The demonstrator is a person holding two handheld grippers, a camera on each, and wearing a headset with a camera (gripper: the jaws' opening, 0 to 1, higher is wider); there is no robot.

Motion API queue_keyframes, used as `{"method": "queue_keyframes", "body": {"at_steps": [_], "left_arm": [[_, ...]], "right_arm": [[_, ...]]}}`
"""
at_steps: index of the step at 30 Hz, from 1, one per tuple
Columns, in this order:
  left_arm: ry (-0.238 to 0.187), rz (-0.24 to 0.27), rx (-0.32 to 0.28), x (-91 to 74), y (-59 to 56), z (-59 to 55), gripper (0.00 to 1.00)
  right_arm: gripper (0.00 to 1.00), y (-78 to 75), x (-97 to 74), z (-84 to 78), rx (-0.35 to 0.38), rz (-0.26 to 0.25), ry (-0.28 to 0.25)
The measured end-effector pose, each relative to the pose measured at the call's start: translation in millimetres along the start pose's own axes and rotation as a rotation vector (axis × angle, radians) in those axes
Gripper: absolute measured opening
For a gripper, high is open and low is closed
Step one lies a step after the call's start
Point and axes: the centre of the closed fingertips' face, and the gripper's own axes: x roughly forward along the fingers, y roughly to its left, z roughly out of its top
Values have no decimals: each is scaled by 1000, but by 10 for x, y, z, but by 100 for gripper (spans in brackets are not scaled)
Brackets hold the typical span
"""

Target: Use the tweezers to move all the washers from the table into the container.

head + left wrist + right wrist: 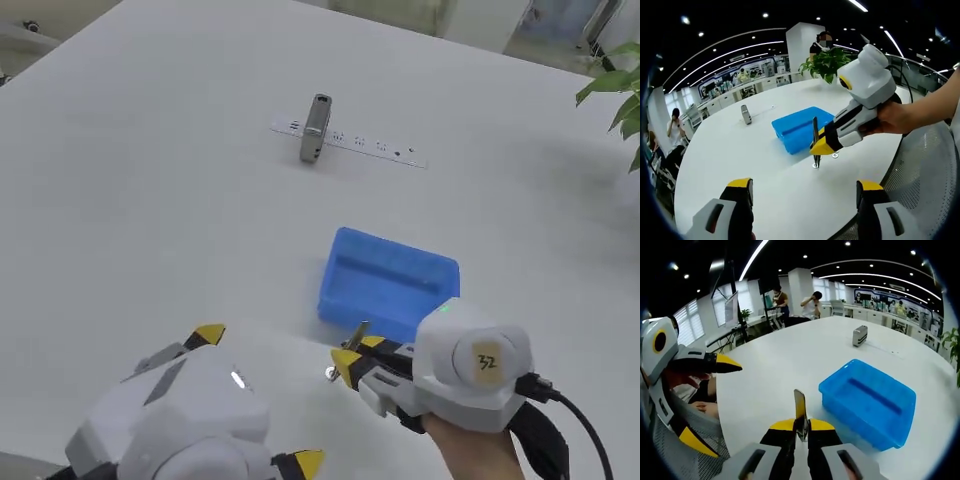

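Right gripper (355,358), held in a hand (470,450) at the near edge of the counter (150,220), has its jaws pressed together on the tweezers (358,330), which stick out beyond the yellow jaw tips. In the left gripper view the right gripper (826,145) tilts downward and the tweezers (815,137) stand nearly upright, their tip down at a washer (816,165) on the counter; whether the tip grips it cannot be told. A second washer (834,155) lies just beside it, toward the near edge. The head view shows a washer (330,373) on the counter just beside the right gripper's jaw tips. A blue container (390,280) sits just behind the washers, toward the middle of the counter, with its open side up. Left gripper (258,398) hovers at the near edge with its jaws spread wide and nothing between them; its own view shows the same (805,197). Farther back, toward the far edge, lies a white power strip (372,146) with a grey adapter (316,128) on it. A plant (620,95) reaches in at the right edge.
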Motion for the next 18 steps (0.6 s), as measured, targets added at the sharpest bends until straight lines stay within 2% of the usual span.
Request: {"method": "queue_keyframes", "body": {"at_steps": [2, 5, 7, 11, 13, 16, 18], "left_arm": [[8, -9, -9, 6, -7, -17, 87], [-5, -6, -18, 1, 4, 1, 88], [1, -5, -19, 5, 8, -12, 88], [2, -5, -16, 6, 9, -15, 88], [6, -34, -24, 17, -39, -22, 89], [-3, -49, -37, 22, -64, -4, 94], [-8, -49, -34, 19, -63, 5, 94]], "right_arm": [[4, -10, -11, -8, -5, -8, -3], [4, -22, -22, -15, 8, -16, -1], [4, -23, -34, -12, 38, -14, 2], [3, -22, -98, 114, 83, -2, -40], [3, -35, -126, 175, 101, 0, -59], [3, -59, -173, 248, 98, -3, -73], [3, -84, -219, 325, 101, -5, -90]]}}
